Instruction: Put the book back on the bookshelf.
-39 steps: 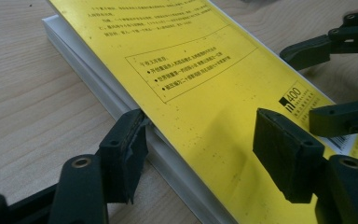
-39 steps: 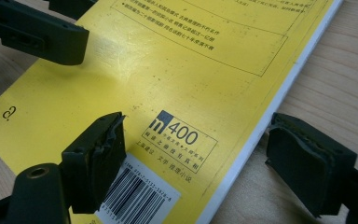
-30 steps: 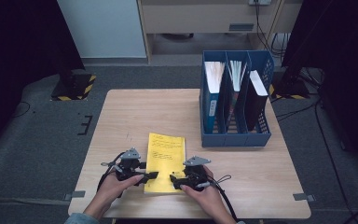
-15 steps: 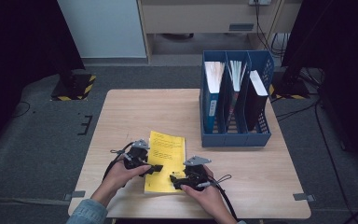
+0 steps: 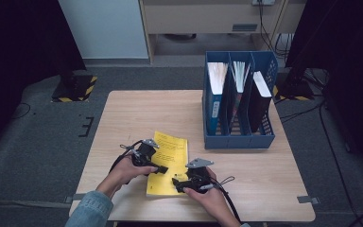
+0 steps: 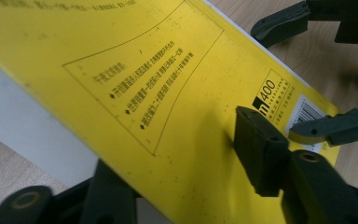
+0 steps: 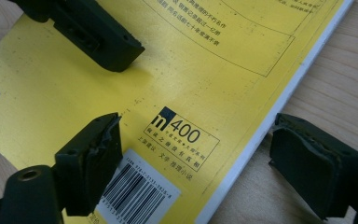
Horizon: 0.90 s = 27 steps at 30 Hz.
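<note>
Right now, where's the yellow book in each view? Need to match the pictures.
High view: yellow book lies flat on the table's near half, between the two grippers, left of the blue file rack.
Left gripper view: its cover runs across the picture from upper left to lower right.
Right gripper view: its corner lies between the open jaws.
Shared landmark: the barcode at the book's corner shows in both gripper views.

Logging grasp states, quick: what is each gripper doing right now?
Left gripper: jaws astride the yellow book's edge, grip unconfirmed; cannot tell.
Right gripper: open, one jaw over the cover, one off the edge.
</note>
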Available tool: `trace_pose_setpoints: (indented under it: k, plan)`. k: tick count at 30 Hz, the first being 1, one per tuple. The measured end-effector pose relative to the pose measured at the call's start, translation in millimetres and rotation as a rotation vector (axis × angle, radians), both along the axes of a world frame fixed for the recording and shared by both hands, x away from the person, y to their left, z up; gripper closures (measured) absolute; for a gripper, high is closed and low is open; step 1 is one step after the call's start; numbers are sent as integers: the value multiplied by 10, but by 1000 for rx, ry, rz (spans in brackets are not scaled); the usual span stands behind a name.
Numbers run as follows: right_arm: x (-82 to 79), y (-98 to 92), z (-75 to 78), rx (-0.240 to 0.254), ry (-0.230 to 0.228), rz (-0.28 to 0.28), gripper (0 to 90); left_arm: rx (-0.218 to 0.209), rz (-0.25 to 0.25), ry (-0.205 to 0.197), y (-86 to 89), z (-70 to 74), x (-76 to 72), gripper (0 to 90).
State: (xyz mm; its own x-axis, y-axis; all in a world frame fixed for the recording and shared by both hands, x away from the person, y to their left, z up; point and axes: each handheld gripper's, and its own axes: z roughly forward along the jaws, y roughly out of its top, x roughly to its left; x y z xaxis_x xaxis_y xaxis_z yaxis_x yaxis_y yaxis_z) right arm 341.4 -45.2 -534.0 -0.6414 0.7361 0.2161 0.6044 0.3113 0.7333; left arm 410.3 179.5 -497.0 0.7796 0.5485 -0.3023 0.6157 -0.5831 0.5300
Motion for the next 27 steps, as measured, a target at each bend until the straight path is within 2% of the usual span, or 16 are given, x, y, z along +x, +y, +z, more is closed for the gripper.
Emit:
trace_pose_setpoints:
  k: [2,4,5,8,11,15,17,21,27]
  plan:
    - [9,5,4,-6,3,10,149,-5,3,16,-2,1,4,601]
    - [28,5,8,-20,4,44,107,-10,-1,28,3,3,12,667]
    - [42,5,8,-30,6,73,95,-12,1,29,6,10,14,690]
    - [100,-12,27,-45,20,104,100,-29,7,27,13,37,16,745]
    - [182,-47,43,-48,38,127,119,-31,5,10,4,65,0,773]
    - [263,-64,59,-50,58,130,126,-46,8,6,0,106,-9,801]
    - [331,-82,74,-39,86,139,135,-46,-7,-2,-15,154,-29,814]
    - [388,-93,84,-43,103,163,115,-49,-24,-13,-26,210,-46,833]
    - [497,-156,80,-10,126,179,108,-60,-45,-26,-16,293,-61,847]
